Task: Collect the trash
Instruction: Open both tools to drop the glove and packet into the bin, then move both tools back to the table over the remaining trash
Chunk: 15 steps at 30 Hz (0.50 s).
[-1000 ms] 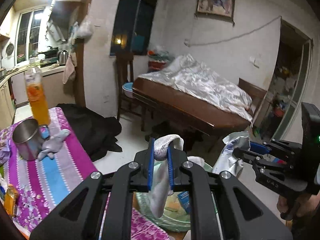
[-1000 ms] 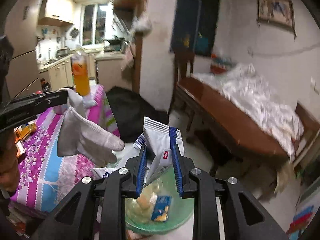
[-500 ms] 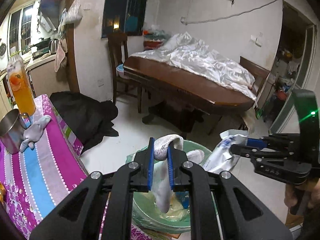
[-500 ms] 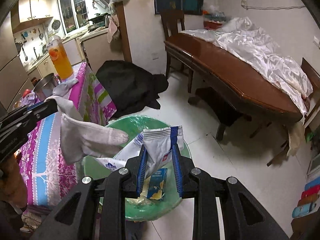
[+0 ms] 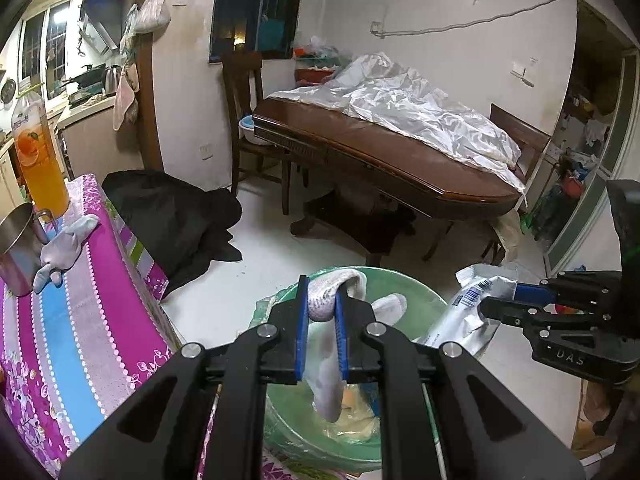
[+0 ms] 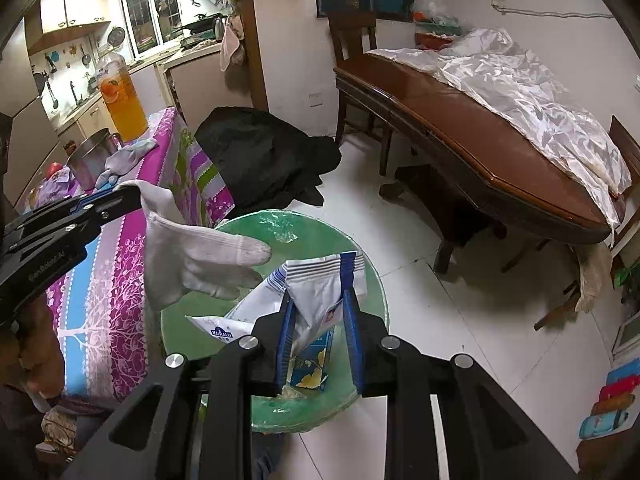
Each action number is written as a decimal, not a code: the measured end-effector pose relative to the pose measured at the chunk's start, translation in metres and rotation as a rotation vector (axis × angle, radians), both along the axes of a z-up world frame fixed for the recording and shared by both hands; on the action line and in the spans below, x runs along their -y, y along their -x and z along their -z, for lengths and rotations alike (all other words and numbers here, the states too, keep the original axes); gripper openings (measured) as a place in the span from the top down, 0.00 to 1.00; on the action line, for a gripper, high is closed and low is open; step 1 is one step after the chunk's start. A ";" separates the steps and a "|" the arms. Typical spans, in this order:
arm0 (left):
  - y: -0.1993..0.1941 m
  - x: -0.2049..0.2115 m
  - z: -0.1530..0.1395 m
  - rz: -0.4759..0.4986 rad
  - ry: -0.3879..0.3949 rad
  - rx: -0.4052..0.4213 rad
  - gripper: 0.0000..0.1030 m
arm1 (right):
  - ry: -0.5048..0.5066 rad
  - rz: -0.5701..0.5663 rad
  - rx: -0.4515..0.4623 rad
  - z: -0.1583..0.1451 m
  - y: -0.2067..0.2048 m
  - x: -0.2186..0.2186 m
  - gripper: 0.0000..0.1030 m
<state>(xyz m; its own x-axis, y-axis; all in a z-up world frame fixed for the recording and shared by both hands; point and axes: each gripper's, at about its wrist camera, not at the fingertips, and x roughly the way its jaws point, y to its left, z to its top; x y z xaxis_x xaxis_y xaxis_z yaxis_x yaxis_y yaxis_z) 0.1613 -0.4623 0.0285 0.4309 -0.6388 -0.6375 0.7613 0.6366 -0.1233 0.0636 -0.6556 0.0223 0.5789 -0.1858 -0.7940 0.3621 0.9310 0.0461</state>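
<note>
My left gripper (image 5: 321, 300) is shut on a white knit glove (image 5: 326, 376), which hangs down over a green bin lined with a green bag (image 5: 420, 284). In the right wrist view the same glove (image 6: 192, 260) sticks out from the left gripper (image 6: 132, 196) above the bin (image 6: 376, 280). My right gripper (image 6: 318, 300) is shut on a white and blue plastic packet (image 6: 320, 284), held over the bin's mouth. In the left wrist view that packet (image 5: 464, 312) shows in the right gripper (image 5: 496, 296). A blue and yellow carton (image 6: 312, 364) lies inside the bin.
A table with a purple and blue striped cloth (image 5: 72, 320) stands left of the bin, bearing a steel mug (image 5: 16, 248), a grey glove (image 5: 64, 248) and an orange drink bottle (image 5: 38, 156). A black bundle (image 5: 176, 216) lies on the floor; a brown wooden table (image 5: 380, 160) stands behind.
Both grippers have come down toward the green bin with glove and packet still gripped; the bin now fills more of both views. Since half a second ago little has shifted.
</note>
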 end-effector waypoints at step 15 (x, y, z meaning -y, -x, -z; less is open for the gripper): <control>-0.008 -0.003 0.004 -0.023 -0.002 -0.006 0.27 | -0.055 0.024 0.035 0.005 0.005 0.007 0.53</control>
<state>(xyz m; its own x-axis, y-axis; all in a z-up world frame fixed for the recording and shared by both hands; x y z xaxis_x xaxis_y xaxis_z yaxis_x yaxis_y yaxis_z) 0.1692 -0.4591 0.0241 0.4421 -0.6272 -0.6413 0.7456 0.6544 -0.1260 0.0583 -0.6621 0.0178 0.6025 -0.1560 -0.7827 0.3812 0.9179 0.1104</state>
